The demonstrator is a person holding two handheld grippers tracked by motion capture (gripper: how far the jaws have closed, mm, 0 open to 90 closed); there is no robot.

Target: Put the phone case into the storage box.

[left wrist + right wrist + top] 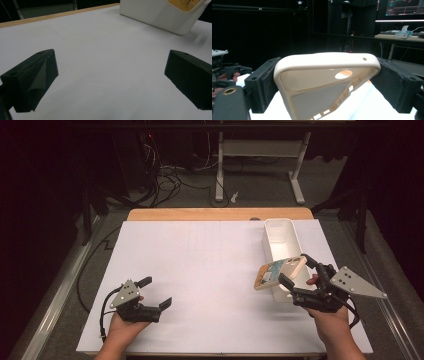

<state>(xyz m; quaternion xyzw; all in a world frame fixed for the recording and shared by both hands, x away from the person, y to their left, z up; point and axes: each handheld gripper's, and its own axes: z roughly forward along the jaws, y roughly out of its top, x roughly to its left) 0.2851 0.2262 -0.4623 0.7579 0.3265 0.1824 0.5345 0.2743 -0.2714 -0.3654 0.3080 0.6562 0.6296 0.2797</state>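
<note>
Cream phone case (280, 272) clamped in right claw (298, 274), overhanging white bin (281, 236) rim.

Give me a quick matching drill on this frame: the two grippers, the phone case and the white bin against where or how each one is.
Things:
1. left gripper
2. right gripper
3. phone case
4. white bin

States:
A. stands on the white sheet at the right side
B. open, nothing between its fingers
C. clamped by its long edges, lifted over the bin's near end
D. shut on the case

Pairs: 1-B, 2-D, 3-C, 4-A
</note>
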